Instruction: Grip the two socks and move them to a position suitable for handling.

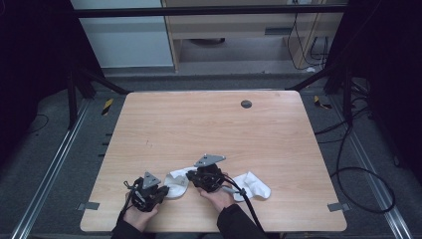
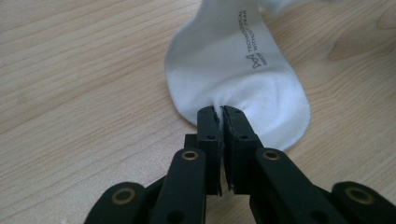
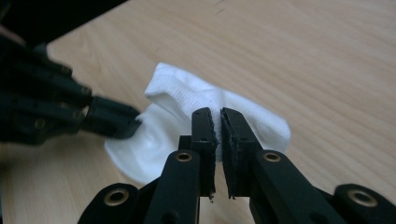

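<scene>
A white sock [image 1: 176,183] lies near the table's front edge between my two grippers. In the left gripper view the sock [image 2: 233,70] shows small grey print, and my left gripper [image 2: 219,112] is shut on a pinch of fabric at its rounded end. In the right gripper view my right gripper [image 3: 217,114] is closed on the bunched ribbed end of the same sock [image 3: 177,102]. The left gripper [image 3: 126,126] grips the opposite end there. From above, the left gripper [image 1: 166,189] and the right gripper [image 1: 189,177] sit close together.
A second white sock [image 1: 255,186] lies just right of the right hand, under its trailing cable. The wooden table [image 1: 209,124] has a dark round hole [image 1: 246,104] near its far edge. Metal rails and cables run along the floor on both sides.
</scene>
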